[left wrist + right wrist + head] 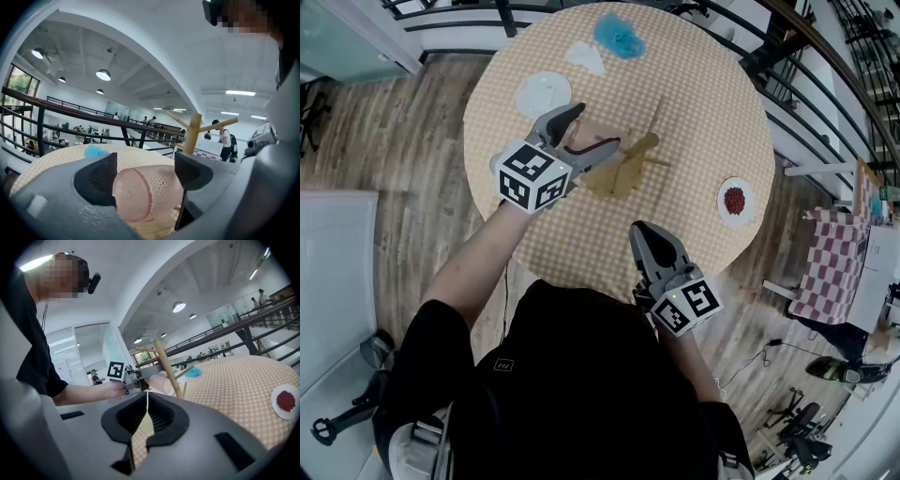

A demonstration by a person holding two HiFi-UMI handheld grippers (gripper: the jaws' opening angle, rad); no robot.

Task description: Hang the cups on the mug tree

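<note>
On the round table (703, 131) with its checked cloth, a wooden mug tree (630, 164) is standing near the middle. The left gripper (597, 126) is reaching in from the left side and pointing toward the tree. Its jaws are standing wide apart, and a pink dotted cup (145, 194) is lying on its side between them, one round end facing the gripper's camera. The dark pads (101, 176) are sitting just beside the cup's sides without clearly squeezing it. The cup is hovering above the cloth, right next to the tree's post; whether it is resting on a peg cannot be told.

The right gripper (645, 234) is hanging back near the table's near edge, well apart from the tree. Its jaws are pressing together with nothing between them, only a thin slit showing the cloth beyond.

Other things are lying around the table. A white plate (542, 94) is sitting just beyond the left gripper, and a white crumpled thing (586, 58) and a blue crumpled thing (619, 36) are lying at the far side. A small dish (735, 201) holding something red is resting near the right edge.
</note>
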